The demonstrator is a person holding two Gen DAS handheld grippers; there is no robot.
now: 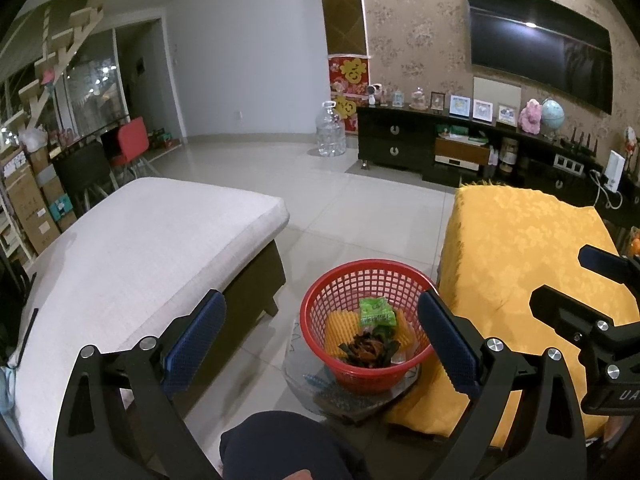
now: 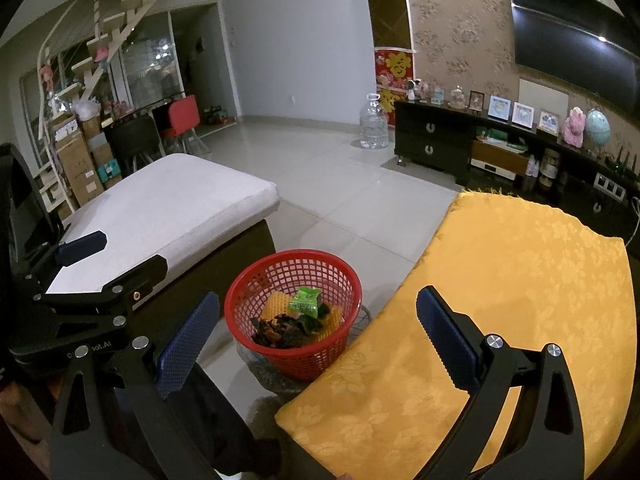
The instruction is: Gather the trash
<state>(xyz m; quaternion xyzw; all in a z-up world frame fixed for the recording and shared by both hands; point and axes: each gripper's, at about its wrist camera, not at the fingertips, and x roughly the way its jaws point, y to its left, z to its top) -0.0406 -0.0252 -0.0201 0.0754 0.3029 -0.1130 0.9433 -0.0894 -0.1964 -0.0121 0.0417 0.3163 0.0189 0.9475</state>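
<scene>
Both tools hang above the red mesh basket (image 1: pixel 366 320), which sits on the tiled floor (image 1: pixel 360 208) between the pale cushioned couch (image 1: pixel 140 248) and the bench under a yellow cloth (image 1: pixel 520 248). The left hand-held gripper (image 1: pixel 322 340) has its jaws spread wide with nothing between them, and the right hand-held gripper (image 2: pixel 318 338) is equally spread and empty, poised over the near edge of the yellow cloth. The collected trash lies at the bottom of the basket: a green snack wrapper (image 1: pixel 377 311) resting on top of a dark crumpled wrapper (image 1: pixel 370 350), with yellow ribbed pieces (image 1: pixel 340 332) beneath and beside them. All of it looks feather-light, thin and crinkly; film like this probably slips and springs back when pinched, so a raised fold or a crumpled corner would give a surer hold than a flat face. The basket itself seems light, stiff plastic, best taken by its rim. No loose litter shows on the cloth, couch or floor in either view.
</scene>
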